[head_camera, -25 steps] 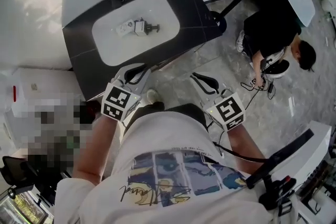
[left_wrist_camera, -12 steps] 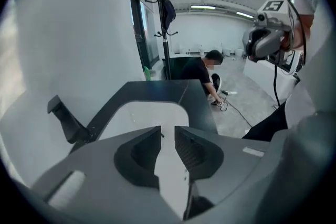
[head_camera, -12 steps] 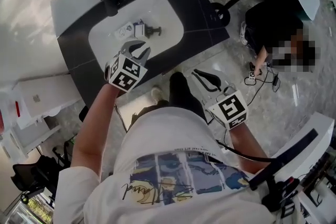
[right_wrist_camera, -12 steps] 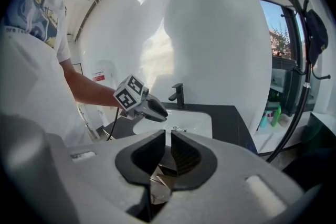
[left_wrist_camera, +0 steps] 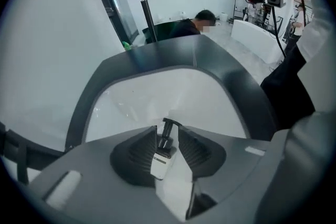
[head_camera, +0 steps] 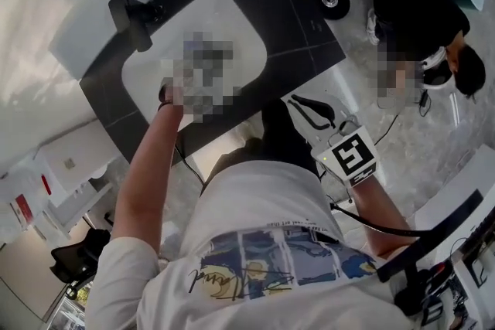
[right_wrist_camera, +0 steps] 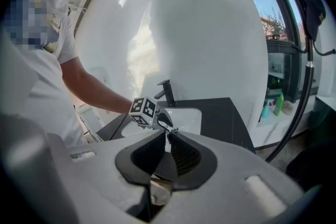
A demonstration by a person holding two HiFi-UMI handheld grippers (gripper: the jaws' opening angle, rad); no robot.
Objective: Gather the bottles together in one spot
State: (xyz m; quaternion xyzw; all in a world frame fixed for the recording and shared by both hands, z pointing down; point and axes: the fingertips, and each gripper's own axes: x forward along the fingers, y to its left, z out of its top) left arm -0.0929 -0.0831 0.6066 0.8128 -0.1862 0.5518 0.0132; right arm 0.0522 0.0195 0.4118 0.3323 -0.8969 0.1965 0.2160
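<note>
left claw (left_wrist_camera: 167, 127): jaws apart, have just been opening, pressing on nothing | pump bottle (left_wrist_camera: 161, 162): directly under the claw, in the gap between the jaws, long axis along the gap, pump head pointing away | white basin (left_wrist_camera: 157, 86): holds the bottle | right claw (right_wrist_camera: 167, 136): closed, empty, well apart from the basin; left is the nearer one

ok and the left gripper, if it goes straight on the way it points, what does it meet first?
Most likely the small white pump bottle lying in the sink basin. It sits between the jaws of the left gripper, which have just been opening and do not press on it.
</note>
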